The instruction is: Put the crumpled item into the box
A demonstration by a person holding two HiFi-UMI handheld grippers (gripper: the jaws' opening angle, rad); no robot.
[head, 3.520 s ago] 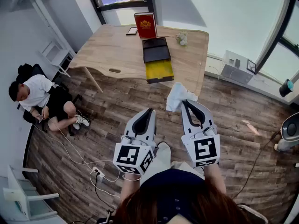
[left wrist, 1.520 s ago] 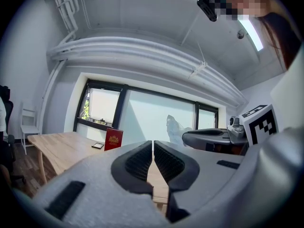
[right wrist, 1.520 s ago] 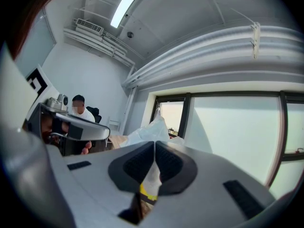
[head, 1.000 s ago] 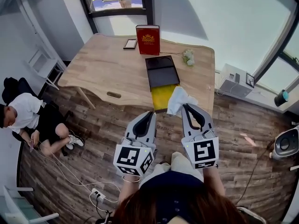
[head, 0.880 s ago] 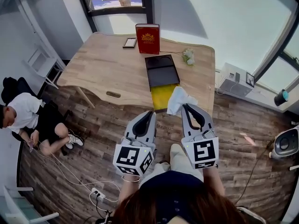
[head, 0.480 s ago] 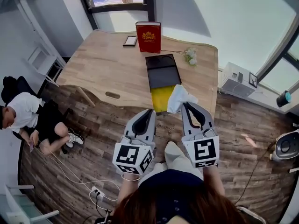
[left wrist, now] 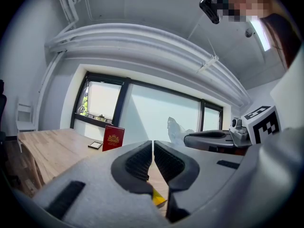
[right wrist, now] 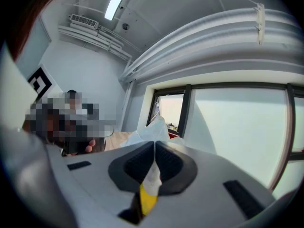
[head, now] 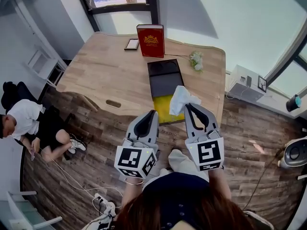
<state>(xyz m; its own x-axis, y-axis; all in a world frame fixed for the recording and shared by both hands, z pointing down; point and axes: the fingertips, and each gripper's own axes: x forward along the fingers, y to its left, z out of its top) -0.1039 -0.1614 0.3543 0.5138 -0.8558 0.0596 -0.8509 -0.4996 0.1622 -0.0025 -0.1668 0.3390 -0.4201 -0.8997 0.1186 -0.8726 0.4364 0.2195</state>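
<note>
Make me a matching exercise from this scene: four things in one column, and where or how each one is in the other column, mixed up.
Things
1. crumpled tissue
2. red book
3. box
4. left gripper

States
A. standing upright at the far edge of the table
B. shut on nothing
C. pinched in the right gripper
D. lying on the table, part black, part yellow

Pairs: 1-C, 2-A, 3-D, 4-B

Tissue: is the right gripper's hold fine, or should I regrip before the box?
Keep it. The right gripper is shut on a thin fold at the near end of the tissue; the puffy bulk stands free past the jaw tips, so it should fall clear. Any regrip: same fold, from the near side.
</note>
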